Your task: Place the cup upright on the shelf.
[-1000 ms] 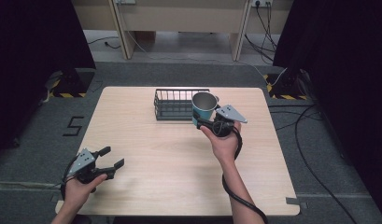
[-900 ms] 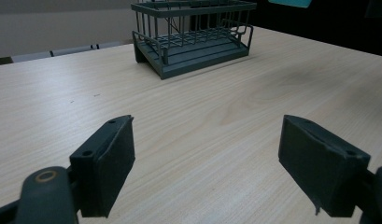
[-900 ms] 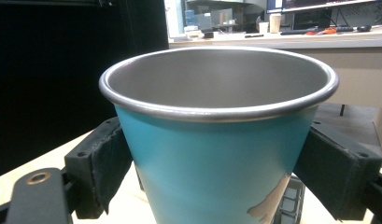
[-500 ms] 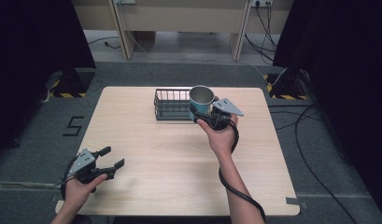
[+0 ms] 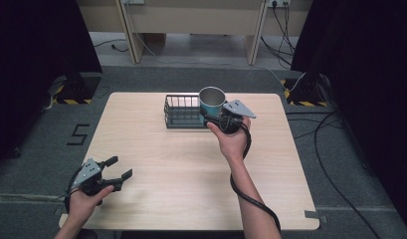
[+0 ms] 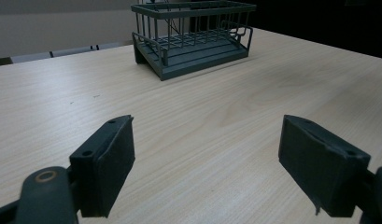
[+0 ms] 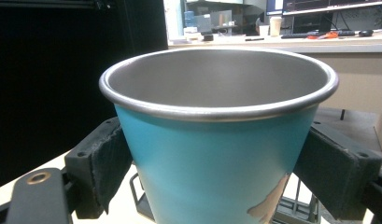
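over basket (image 5: 183, 111) | right claw (image 5: 214, 117) pinching teal cup (image 5: 211, 101) (no label) | left claw (image 5: 116, 169) spread

Wide-spread black fingers (image 6: 104, 163) over pale wooden table (image 6: 226, 116), dark wire basket (image 6: 195, 35) beyond.

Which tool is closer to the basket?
Right. The right tool holds a cup at the basket's right end. The left tool is open, apart from it near the table's front left corner.
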`<action>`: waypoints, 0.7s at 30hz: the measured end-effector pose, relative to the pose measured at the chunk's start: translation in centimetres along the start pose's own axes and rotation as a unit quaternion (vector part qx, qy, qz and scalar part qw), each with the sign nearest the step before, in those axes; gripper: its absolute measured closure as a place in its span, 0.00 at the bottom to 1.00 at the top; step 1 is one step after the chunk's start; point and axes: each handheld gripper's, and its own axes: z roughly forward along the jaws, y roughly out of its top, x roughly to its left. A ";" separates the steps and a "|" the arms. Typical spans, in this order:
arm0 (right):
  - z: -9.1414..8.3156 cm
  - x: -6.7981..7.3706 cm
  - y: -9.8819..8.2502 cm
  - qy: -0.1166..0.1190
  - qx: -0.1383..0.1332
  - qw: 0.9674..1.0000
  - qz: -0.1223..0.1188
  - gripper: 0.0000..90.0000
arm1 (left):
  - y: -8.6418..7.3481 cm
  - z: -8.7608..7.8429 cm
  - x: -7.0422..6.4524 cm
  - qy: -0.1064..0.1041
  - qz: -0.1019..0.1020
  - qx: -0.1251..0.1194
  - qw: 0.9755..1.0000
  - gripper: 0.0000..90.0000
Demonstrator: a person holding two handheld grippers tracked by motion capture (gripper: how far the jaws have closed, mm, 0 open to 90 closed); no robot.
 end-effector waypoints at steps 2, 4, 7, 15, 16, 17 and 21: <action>0.2 0.0 0.1 0.000 0.000 1.000 0.000 0.18 | 0.0 0.0 0.0 0.000 0.000 0.000 1.000 0.20; 0.3 0.0 0.1 0.000 0.000 1.000 0.002 0.18 | 0.0 0.0 0.0 0.000 0.000 0.000 1.000 0.20; 0.5 -0.1 0.3 -0.001 0.000 1.000 0.002 0.18 | 0.0 0.0 0.0 0.000 0.000 0.000 1.000 0.20; 1.1 -0.2 0.8 -0.003 0.001 1.000 0.002 0.18 | 0.0 0.0 0.0 0.000 -0.001 -0.001 1.000 0.20; 1.2 -0.3 0.8 -0.003 0.001 1.000 0.000 0.18 | 0.0 0.0 0.0 0.000 -0.001 -0.002 1.000 0.20; 1.3 -0.3 0.9 -0.004 0.001 1.000 0.001 0.18 | 0.0 0.0 0.0 0.000 -0.001 -0.002 1.000 0.20; 1.6 -0.3 1.1 -0.006 0.001 1.000 0.002 0.18 | 0.0 0.0 0.0 0.000 0.000 -0.002 1.000 0.20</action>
